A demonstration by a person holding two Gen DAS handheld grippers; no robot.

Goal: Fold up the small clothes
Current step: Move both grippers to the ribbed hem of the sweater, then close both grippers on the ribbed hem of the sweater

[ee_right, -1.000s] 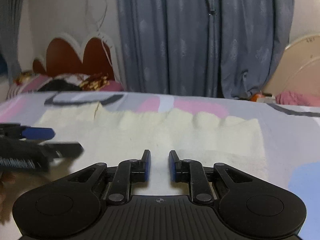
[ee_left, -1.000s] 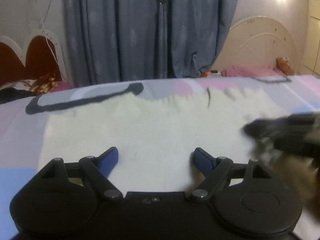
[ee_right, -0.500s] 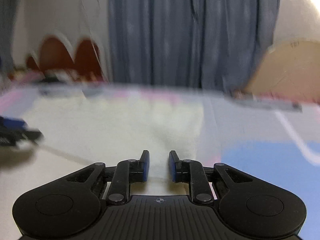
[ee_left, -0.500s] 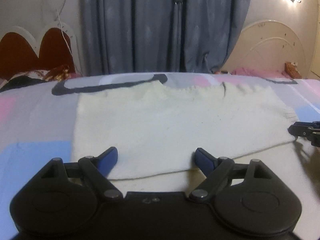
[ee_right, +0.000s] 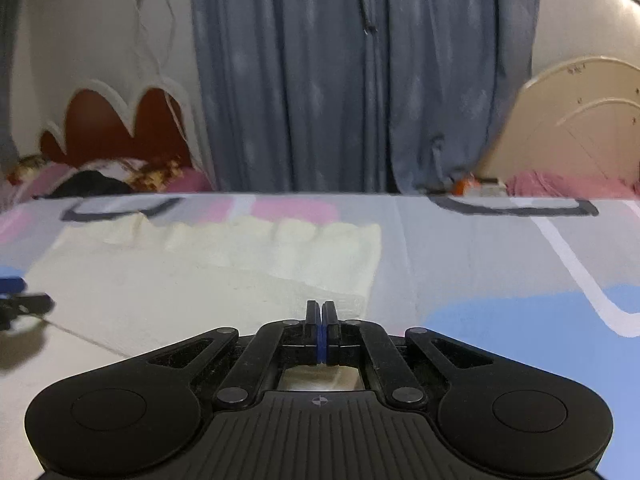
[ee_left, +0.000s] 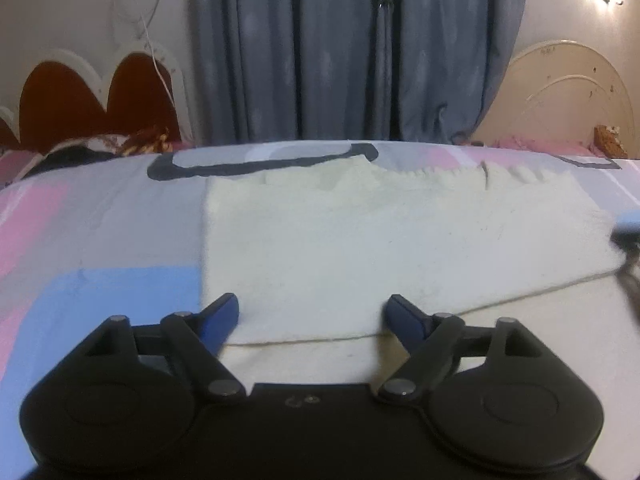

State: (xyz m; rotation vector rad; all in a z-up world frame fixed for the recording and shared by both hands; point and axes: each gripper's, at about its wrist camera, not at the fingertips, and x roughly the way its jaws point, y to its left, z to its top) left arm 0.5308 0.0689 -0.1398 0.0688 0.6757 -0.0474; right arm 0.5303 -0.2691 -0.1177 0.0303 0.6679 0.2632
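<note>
A cream cloth (ee_left: 380, 248) lies flat on the bed, folded once, with a folded edge running across near my left gripper. My left gripper (ee_left: 312, 316) is open, its blue-padded fingers apart over the cloth's near left corner, holding nothing. In the right wrist view the same cloth (ee_right: 224, 276) lies left of centre. My right gripper (ee_right: 322, 312) is shut, jaws pressed together at the cloth's near right corner; whether cloth is pinched between them I cannot tell. The left gripper's tip (ee_right: 16, 300) shows at the left edge of the right wrist view.
The bedsheet (ee_right: 500, 272) has pink, blue and grey patches. Blue-grey curtains (ee_left: 352, 48) hang behind the bed. A red headboard (ee_left: 92, 104) stands at back left and a cream headboard (ee_left: 560, 96) at back right. Clothes pile (ee_right: 100, 176) at back left.
My right gripper has closed from slightly open to shut and shifted right to the cloth's corner. My left gripper stayed open and moved left, toward the cloth's near left corner.
</note>
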